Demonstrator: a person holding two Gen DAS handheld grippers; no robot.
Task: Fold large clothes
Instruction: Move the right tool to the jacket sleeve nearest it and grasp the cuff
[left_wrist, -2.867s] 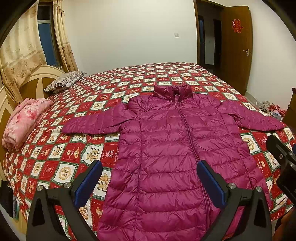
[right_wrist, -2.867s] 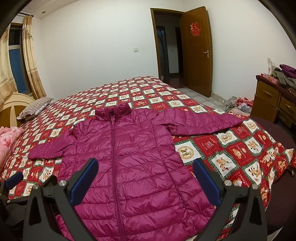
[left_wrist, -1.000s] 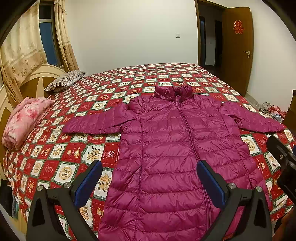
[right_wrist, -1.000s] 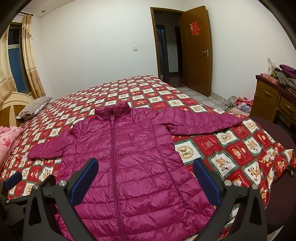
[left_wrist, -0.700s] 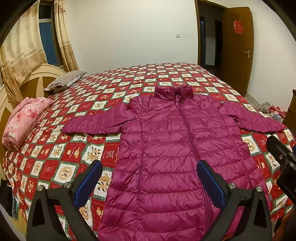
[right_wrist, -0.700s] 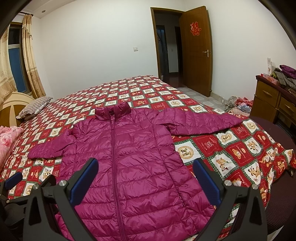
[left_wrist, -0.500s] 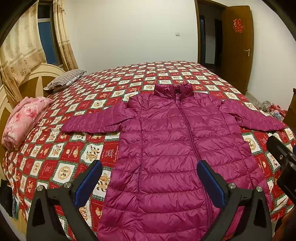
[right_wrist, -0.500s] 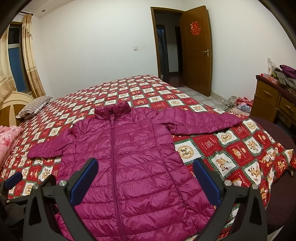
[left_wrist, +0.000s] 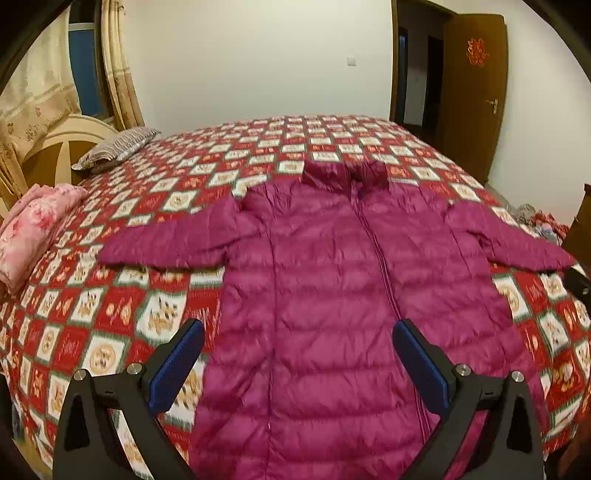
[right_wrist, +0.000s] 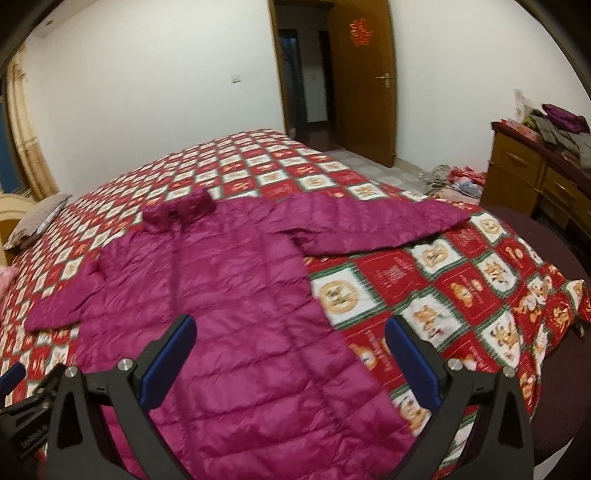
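A magenta quilted puffer jacket (left_wrist: 332, 295) lies flat and zipped on the bed, collar at the far end and both sleeves spread out to the sides. It also shows in the right wrist view (right_wrist: 229, 302). My left gripper (left_wrist: 297, 358) is open and empty, hovering above the jacket's lower left part. My right gripper (right_wrist: 290, 354) is open and empty, above the jacket's lower right edge. The right sleeve (right_wrist: 369, 225) stretches toward the dresser side.
The bed has a red and white patterned cover (left_wrist: 159, 321). A folded pink blanket (left_wrist: 33, 229) and a striped pillow (left_wrist: 114, 147) lie at the left by the headboard. A wooden dresser (right_wrist: 535, 184) stands at the right, clothes on the floor beside it.
Both grippers have moved forward and lower over the bed. The right wrist view has swung to the right, toward the right sleeve. The jacket has not moved.
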